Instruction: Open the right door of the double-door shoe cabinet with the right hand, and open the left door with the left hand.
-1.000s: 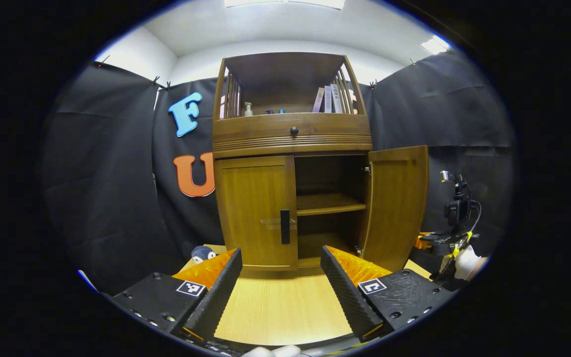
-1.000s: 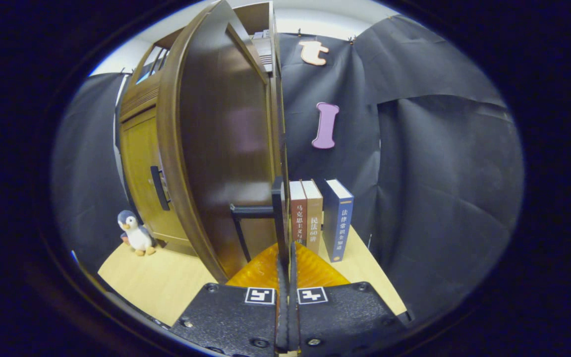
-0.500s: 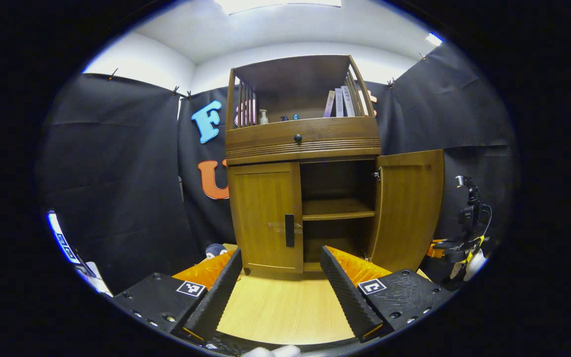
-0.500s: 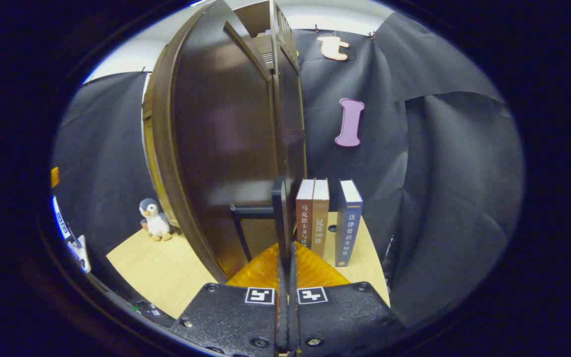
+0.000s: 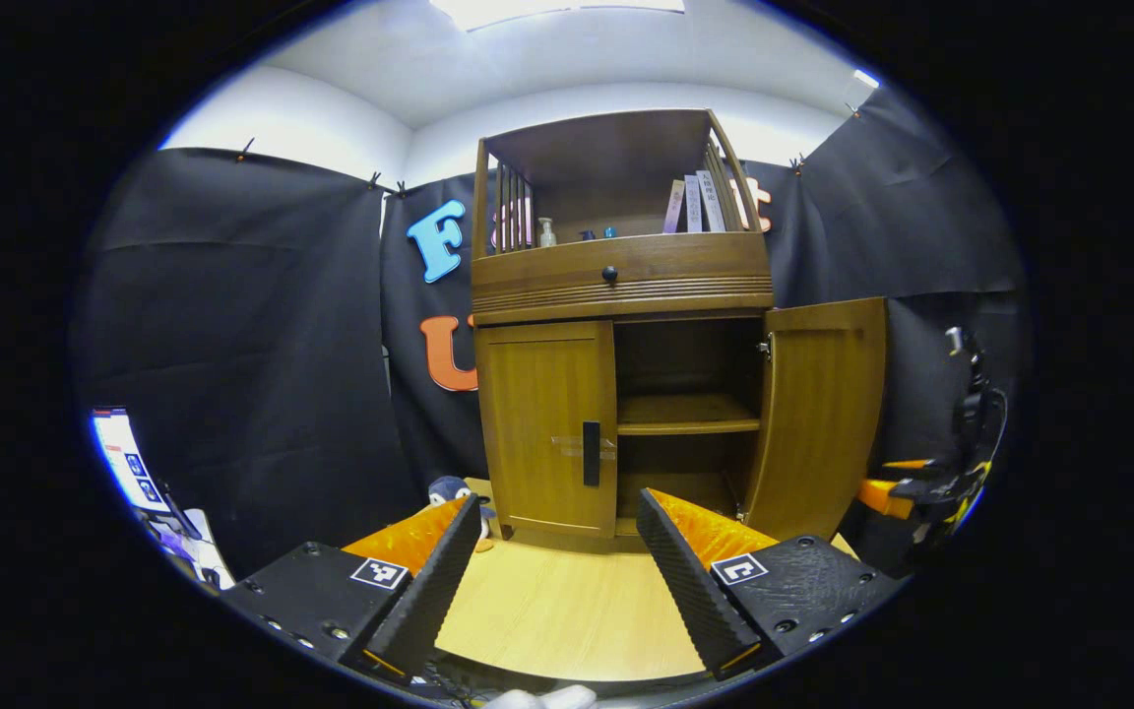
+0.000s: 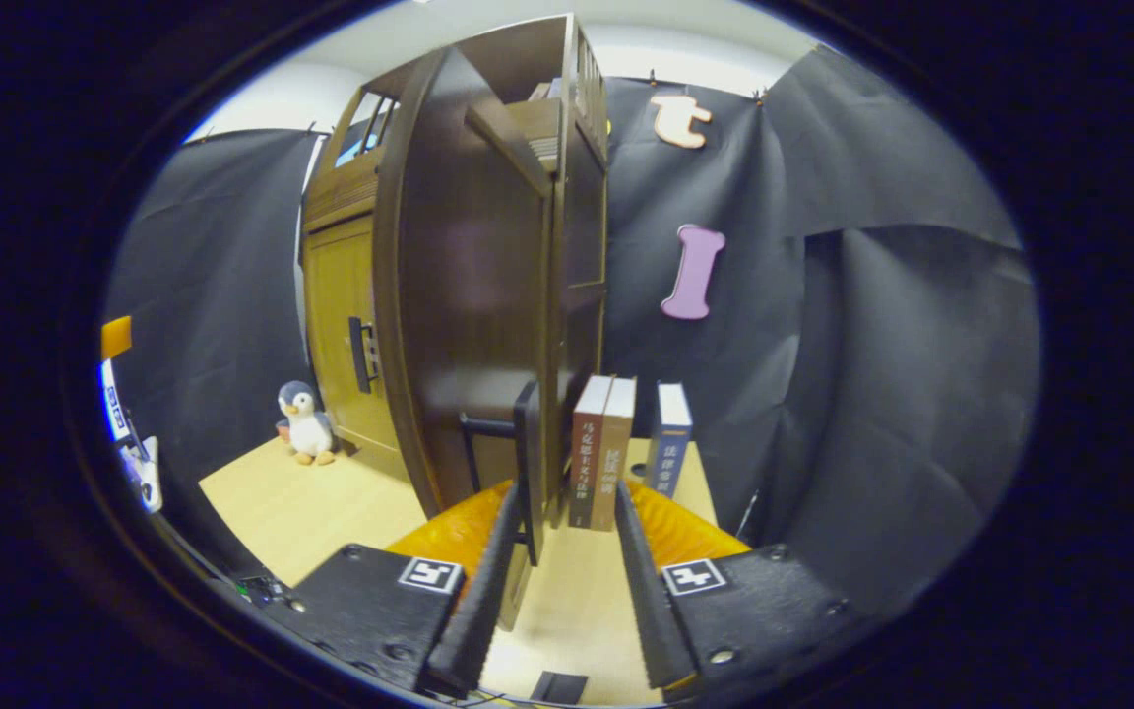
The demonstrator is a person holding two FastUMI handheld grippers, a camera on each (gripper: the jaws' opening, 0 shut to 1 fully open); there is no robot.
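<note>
The wooden shoe cabinet (image 5: 626,276) stands on the pale table. Its left door (image 5: 542,423) is closed and carries a black handle (image 5: 592,453). Its right door (image 5: 823,414) is swung wide open, baring an inner shelf (image 5: 687,412). My left gripper (image 5: 557,566) is open, well short of the left door, nothing between its fingers. In the right gripper view the right door (image 6: 473,295) is seen nearly edge-on. Its handle (image 6: 528,443) stands just ahead of my right gripper (image 6: 562,566), close to the left finger (image 6: 488,576). That gripper is open and the fingers do not press the handle.
A plush penguin (image 6: 306,423) sits at the cabinet's left foot. Three upright books (image 6: 616,448) stand beyond the open door against the black cloth. Books and bottles fill the top shelf (image 5: 626,212). Bare tabletop (image 5: 567,611) lies before the cabinet.
My right gripper has opened and let go of the right door's handle, drawing back a little. The left gripper has drifted left and back, so the cabinet sits further right in its view.
</note>
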